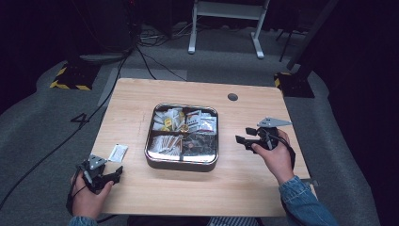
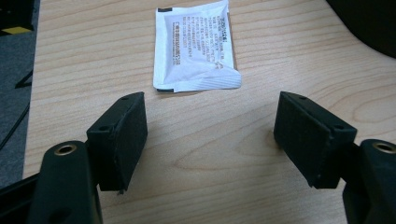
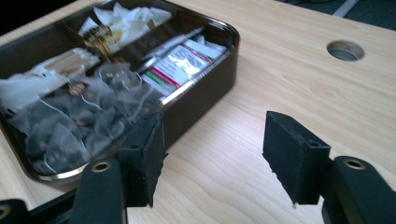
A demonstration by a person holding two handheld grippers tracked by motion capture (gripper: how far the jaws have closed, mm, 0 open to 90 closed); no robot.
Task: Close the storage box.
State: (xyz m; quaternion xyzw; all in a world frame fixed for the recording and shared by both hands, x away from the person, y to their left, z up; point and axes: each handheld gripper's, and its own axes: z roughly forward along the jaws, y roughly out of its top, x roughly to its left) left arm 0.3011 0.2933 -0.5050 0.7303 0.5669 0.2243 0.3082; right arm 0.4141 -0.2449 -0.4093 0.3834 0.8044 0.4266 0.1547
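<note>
The left tool (image 1: 115, 173) rests low on the worktop (image 1: 249, 179), jaws wide and empty, the white packet (image 2: 195, 45) just ahead. The right tool (image 3: 212, 154), part open and empty, points level beside the tray (image 3: 205, 100).

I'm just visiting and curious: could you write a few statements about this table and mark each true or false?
1. A white sachet lies on the table outside the tray. True.
2. The left gripper holds that sachet. False: its jaws are open and empty, the sachet lies beyond them.
3. The tray is divided into compartments. True.
4. The right gripper is inside the tray. False: it is beside the tray, over bare wood.
5. The tray is empty. False: packets and tea bags fill it.
</note>
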